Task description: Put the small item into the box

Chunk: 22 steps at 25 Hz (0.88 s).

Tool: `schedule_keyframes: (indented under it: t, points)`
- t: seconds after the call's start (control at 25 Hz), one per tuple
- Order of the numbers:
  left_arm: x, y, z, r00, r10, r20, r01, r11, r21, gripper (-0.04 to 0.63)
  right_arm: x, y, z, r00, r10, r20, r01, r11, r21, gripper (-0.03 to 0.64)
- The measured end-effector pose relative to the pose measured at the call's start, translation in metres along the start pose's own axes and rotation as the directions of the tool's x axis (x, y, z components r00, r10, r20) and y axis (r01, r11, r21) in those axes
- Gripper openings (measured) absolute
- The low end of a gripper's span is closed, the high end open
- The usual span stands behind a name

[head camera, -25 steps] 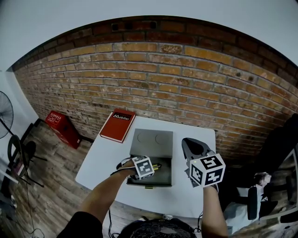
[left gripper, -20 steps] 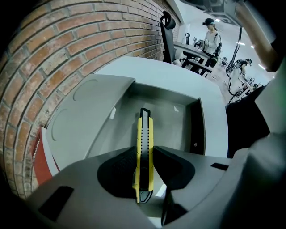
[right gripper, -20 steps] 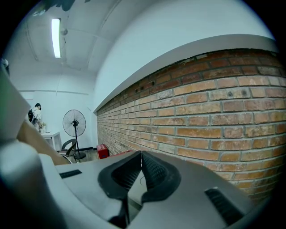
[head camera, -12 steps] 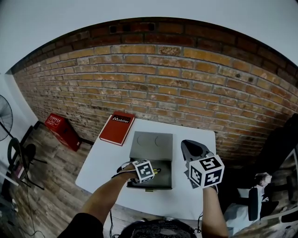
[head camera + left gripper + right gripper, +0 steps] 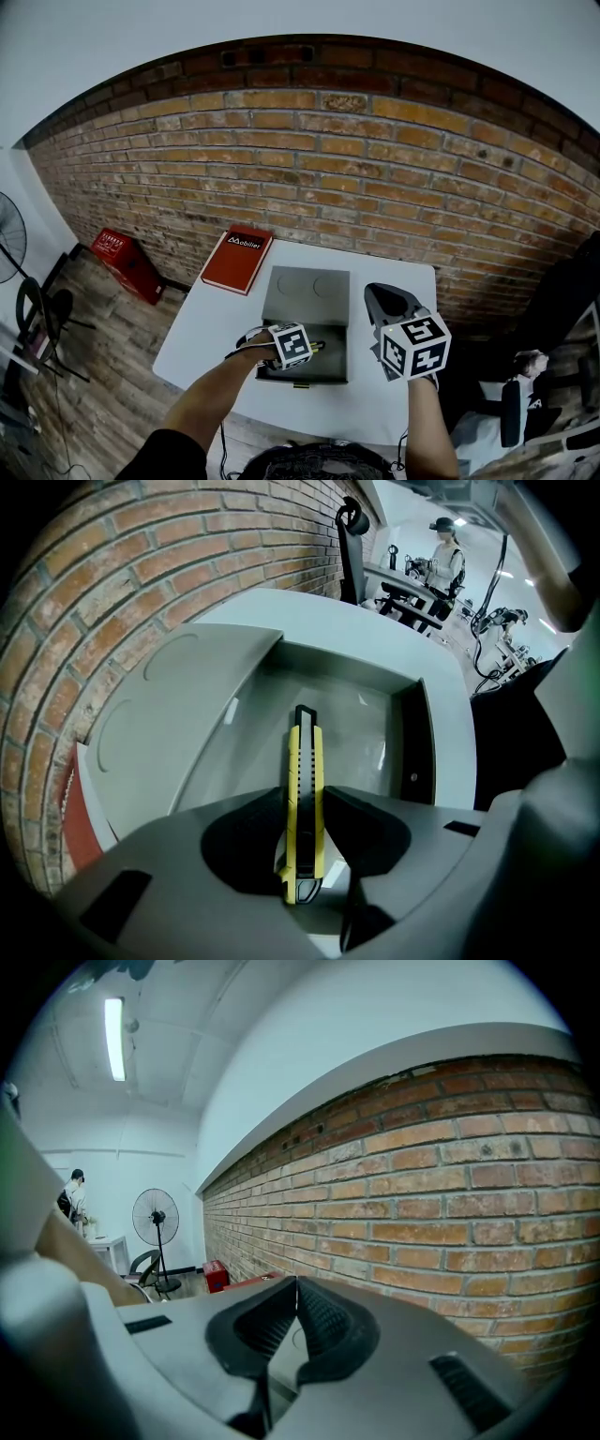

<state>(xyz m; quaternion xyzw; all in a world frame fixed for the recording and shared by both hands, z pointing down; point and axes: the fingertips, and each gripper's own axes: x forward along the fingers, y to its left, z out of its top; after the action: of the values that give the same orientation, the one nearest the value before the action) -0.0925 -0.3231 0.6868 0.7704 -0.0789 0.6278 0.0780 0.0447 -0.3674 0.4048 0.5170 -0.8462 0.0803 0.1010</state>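
An open grey box (image 5: 302,368) lies on the white table (image 5: 202,328), its lid (image 5: 305,294) folded back toward the brick wall. My left gripper (image 5: 315,346) reaches into the tray from the left. A yellow and black utility knife (image 5: 304,799) stands on edge between its pads over the tray floor (image 5: 370,728). The jaws are opening and the pads look just clear of the knife. My right gripper (image 5: 373,290) hovers over the table right of the box, shut with nothing in it (image 5: 297,1286).
A red book (image 5: 238,254) lies at the table's far left corner. A red crate (image 5: 127,258) and a fan (image 5: 6,234) stand on the wooden floor to the left. A person (image 5: 444,560) stands at desks in the background, behind an office chair (image 5: 352,546).
My left gripper has sunk slightly lower into the box with the knife. The right gripper has hardly moved.
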Motion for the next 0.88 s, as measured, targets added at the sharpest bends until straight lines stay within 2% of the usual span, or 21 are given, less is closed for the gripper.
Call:
schedule_keyframes:
  t: [0.4, 0.68, 0.88]
  points:
    - [-0.011, 0.006, 0.002, 0.999, 0.013, 0.036, -0.012, 0.999, -0.038, 0.172, 0.002, 0.000, -0.001, 1.000, 0.006, -0.002, -0.006, 1.000, 0.003, 0.020]
    - [-0.032, 0.019, 0.008, 0.989, 0.082, 0.127, -0.068, 0.991, -0.115, 0.170, 0.005, 0.010, 0.002, 0.999, 0.032, 0.001, -0.032, 0.999, -0.006, 0.020]
    - [-0.055, 0.026, 0.012, 0.972, 0.148, 0.183, -0.119, 0.980, -0.159, 0.152, 0.006, 0.017, 0.005, 0.999, 0.043, 0.002, -0.043, 0.999, -0.012, 0.020]
